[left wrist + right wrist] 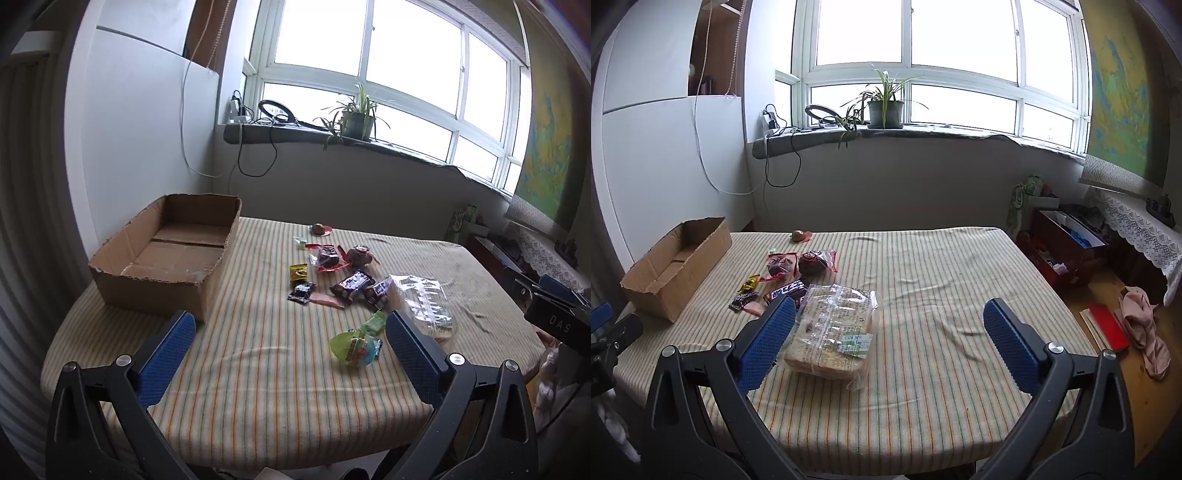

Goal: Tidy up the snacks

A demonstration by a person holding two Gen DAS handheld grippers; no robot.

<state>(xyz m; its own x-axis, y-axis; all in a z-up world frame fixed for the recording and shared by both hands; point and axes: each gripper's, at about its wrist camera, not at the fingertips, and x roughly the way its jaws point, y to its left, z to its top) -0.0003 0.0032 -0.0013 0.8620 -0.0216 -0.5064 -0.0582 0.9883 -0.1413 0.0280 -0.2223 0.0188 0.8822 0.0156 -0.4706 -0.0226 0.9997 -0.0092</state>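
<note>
An empty open cardboard box [162, 254] stands at the table's left; it also shows in the right wrist view [677, 269]. Several wrapped snacks lie mid-table: a dark chocolate bar [351, 284], a red-wrapped cake [327, 258], a yellow packet [298, 272], a small black packet [302, 292], a green packet [354, 345]. A clear bag of sliced bread [834, 328] lies nearest, also seen in the left wrist view [424, 306]. My left gripper [290, 354] is open and empty above the near table edge. My right gripper [890, 343] is open and empty, with the bread just right of its left finger.
The table wears a striped cloth [942, 280]. A small round snack [799, 235] sits at the far side. A red crate [1067, 240] and clothing [1143, 325] lie on the floor at right. A windowsill with a potted plant [884, 110] is behind.
</note>
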